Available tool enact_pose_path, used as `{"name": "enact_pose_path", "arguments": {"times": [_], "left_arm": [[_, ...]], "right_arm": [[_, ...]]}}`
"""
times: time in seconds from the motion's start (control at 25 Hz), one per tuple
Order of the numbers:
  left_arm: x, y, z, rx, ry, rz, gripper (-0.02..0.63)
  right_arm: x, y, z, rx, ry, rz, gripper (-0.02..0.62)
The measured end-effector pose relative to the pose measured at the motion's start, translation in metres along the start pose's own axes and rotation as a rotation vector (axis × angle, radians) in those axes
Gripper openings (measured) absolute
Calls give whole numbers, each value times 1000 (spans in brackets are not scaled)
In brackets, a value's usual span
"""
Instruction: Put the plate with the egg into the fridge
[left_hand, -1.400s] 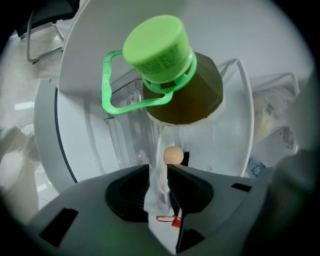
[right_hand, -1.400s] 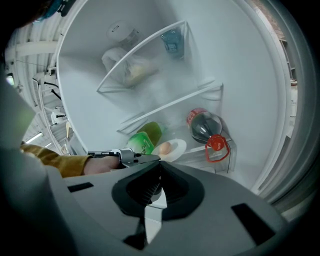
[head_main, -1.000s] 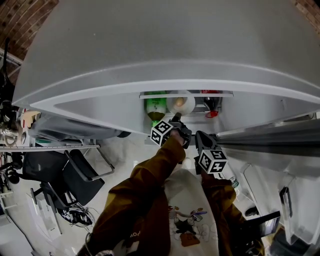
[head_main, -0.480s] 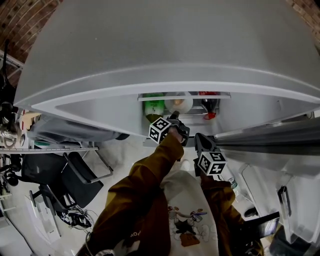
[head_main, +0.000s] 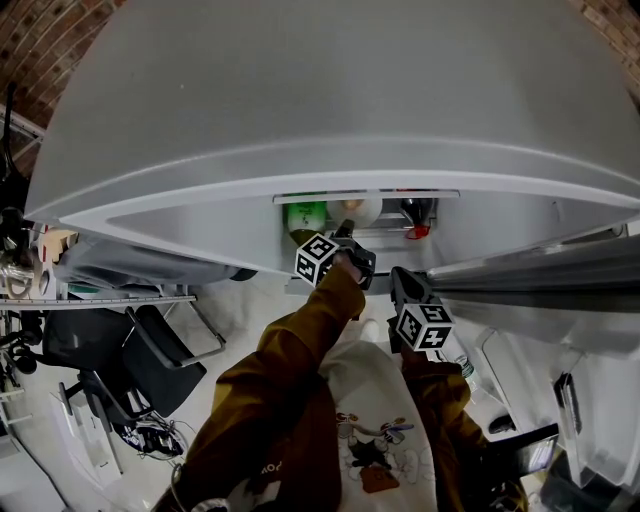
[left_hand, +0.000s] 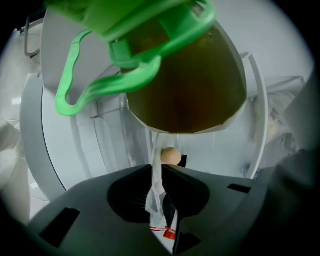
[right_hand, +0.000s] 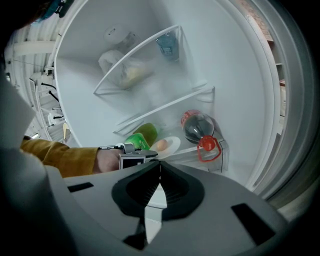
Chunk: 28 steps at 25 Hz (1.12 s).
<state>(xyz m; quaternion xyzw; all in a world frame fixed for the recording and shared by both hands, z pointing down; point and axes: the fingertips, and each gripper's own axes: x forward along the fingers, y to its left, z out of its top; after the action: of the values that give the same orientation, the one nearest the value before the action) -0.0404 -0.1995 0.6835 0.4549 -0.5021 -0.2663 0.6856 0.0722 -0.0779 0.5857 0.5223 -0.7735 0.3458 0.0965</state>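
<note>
The white plate (right_hand: 171, 145) with the tan egg (right_hand: 161, 145) rests on a lower fridge shelf (right_hand: 205, 150), between a green-capped bottle (right_hand: 142, 136) and a dark bottle with a red cap (right_hand: 199, 127). My left gripper (left_hand: 156, 167) reaches into the fridge and still has the plate's thin rim (left_hand: 155, 182) between its pads, though the jaws are starting to open. The egg (left_hand: 171, 156) lies just beyond its tips. In the head view the plate (head_main: 364, 211) peeks out under the fridge's top edge, the left gripper (head_main: 345, 232) at its near rim. My right gripper (head_main: 402, 277) hangs back outside the shelf, shut and empty.
The grey fridge top (head_main: 330, 90) fills most of the head view; the open door's edge (head_main: 540, 270) runs to the right. A bag of food (right_hand: 122, 70) lies on an upper shelf. A black chair (head_main: 140, 350) stands on the floor at the left.
The left gripper and plate have slid a little deeper into the fridge, so less of the plate shows under the top edge. The right gripper has hardly moved.
</note>
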Motion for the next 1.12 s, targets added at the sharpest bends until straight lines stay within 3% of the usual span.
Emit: {"name": "enact_pose_path", "arguments": {"times": [0.24, 0.56, 0.88, 1.12], "left_arm": [[0, -14, 0, 24, -1, -32, 160], [-9, -8, 2, 33, 1, -8, 241], [-23, -6, -6, 42, 39, -24, 242], [-32, -15, -16, 96, 100, -51, 241]], "right_arm": [[1, 4, 0, -5, -4, 10, 6], [-1, 11, -3, -3, -6, 18, 6], [-5, 20, -7, -6, -12, 25, 6], [-4, 27, -10, -14, -12, 37, 6]]}}
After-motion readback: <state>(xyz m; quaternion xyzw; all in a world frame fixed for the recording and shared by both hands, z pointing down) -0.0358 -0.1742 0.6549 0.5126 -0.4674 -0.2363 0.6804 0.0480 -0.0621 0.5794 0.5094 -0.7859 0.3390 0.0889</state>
